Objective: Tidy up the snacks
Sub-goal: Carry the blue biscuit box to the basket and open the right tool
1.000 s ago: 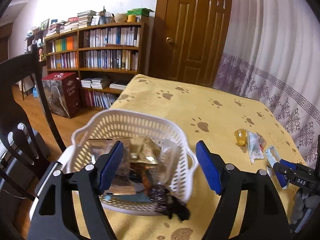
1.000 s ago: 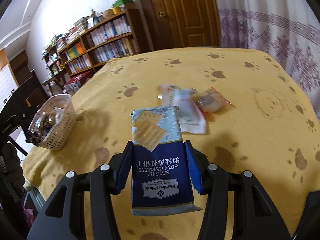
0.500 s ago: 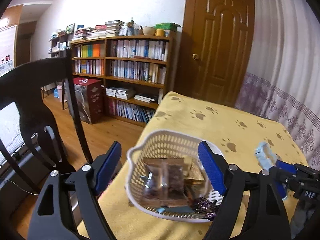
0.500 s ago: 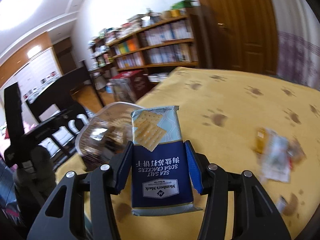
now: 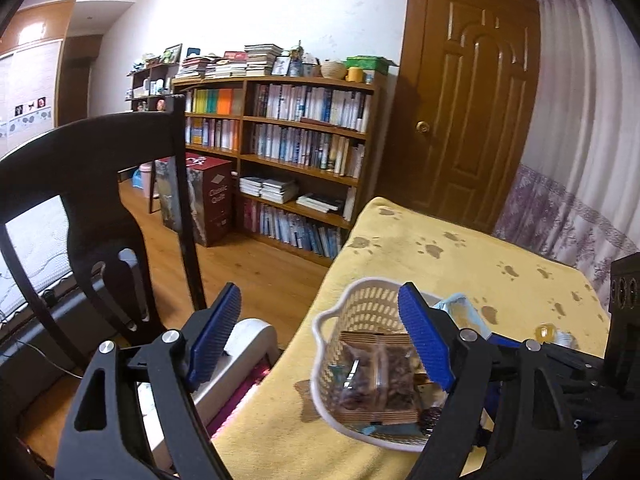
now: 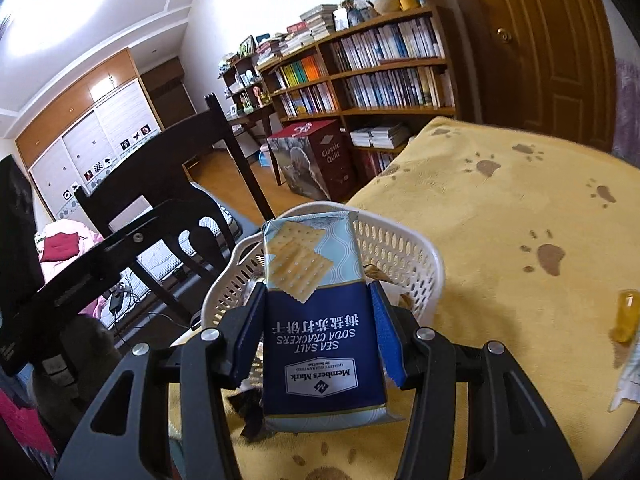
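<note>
Right gripper [image 6: 318, 330] pinches a blue cracker packet [image 6: 320, 320] above a white basket [image 6: 404, 252] of snacks. Left gripper [image 5: 320, 340] hangs spread wide, empty, beside the yellow tablecloth [image 5: 460, 252].

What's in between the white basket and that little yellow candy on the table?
Only bare yellow tablecloth with brown paw prints lies between the white basket and the yellow candy. The right wrist view shows it best.

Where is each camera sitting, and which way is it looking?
Left wrist: sits on the open left gripper, facing the white plastic basket, dark chair and bookshelf.
Right wrist: sits on the right gripper, which clamps the blue cracker packet above that basket.
Shared: basket, packet, bookshelf, chair, yellow paw-print tablecloth.
</note>
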Demonstrator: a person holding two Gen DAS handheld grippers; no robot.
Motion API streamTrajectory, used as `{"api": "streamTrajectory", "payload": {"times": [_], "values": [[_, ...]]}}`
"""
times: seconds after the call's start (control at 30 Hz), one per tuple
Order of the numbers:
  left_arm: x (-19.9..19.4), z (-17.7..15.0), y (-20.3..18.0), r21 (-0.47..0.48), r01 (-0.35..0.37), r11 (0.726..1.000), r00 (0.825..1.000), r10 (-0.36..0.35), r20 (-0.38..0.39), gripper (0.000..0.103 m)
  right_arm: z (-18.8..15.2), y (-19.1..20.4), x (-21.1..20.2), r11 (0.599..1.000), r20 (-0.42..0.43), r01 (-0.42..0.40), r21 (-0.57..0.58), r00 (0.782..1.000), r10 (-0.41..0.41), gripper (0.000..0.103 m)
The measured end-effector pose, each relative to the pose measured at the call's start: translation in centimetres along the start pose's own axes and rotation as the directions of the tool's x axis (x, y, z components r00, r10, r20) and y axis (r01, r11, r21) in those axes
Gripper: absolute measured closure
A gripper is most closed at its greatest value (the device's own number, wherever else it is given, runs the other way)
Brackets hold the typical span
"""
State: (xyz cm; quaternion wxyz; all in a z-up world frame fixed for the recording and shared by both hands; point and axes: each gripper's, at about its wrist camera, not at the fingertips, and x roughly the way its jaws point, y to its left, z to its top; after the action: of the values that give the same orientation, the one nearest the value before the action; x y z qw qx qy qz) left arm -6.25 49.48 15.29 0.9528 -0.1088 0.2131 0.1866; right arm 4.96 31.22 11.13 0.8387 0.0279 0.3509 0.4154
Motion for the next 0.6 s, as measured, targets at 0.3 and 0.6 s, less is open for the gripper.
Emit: {"api": "streamTrajectory", "payload": {"times": [0.3,0.6], "values": [[0.8,-0.3,-0.4,0.006,0.003,1.000,1.000,-0.003,-0.024,0.021,-0.2,-1.9,-1.4,0.998,0.030,-0.039,0.050,0.999,0.037,0.047],[0.7,-0.4,-1.1,0.032,0.004,0.999,1.000,-0.003,-0.021,0.021,-2.7,-1.0,-4.3,0.999,0.033,-0.036,-0.039,0.999,0.038,0.047]]}}
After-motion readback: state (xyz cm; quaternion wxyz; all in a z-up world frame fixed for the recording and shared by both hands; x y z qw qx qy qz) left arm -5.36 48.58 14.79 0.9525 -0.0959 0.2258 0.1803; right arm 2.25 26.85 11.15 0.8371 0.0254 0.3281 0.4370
